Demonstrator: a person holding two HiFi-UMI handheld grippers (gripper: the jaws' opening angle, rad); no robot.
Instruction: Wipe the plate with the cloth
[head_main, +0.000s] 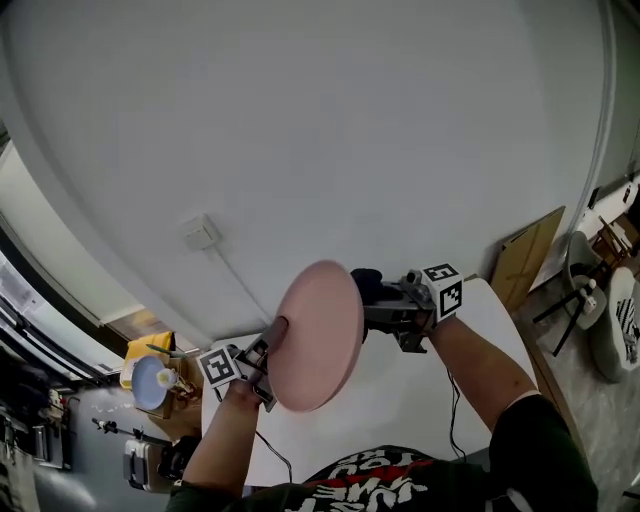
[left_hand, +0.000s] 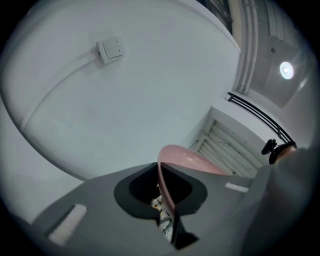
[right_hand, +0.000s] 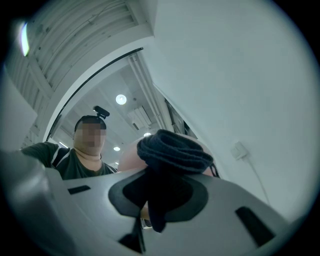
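You hold the pink plate (head_main: 318, 335) up on edge above the white table (head_main: 400, 405), with the cloth (head_main: 366, 283) at its rim.
Your left gripper (head_main: 272, 345) has its jaws nearly together, clamped on the plate's lower left rim. Your right gripper (head_main: 378, 300) pinches the bunched dark cloth just beside the plate's upper right rim, on its far face. Whether the cloth touches the plate cannot be told.

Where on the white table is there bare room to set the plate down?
Bare: the table strip between the forearms, below the pink plate held by the left gripper, and rightward to its edge past the right gripper with the cloth. Thin cables trail there. Crowded: clutter left of the table.
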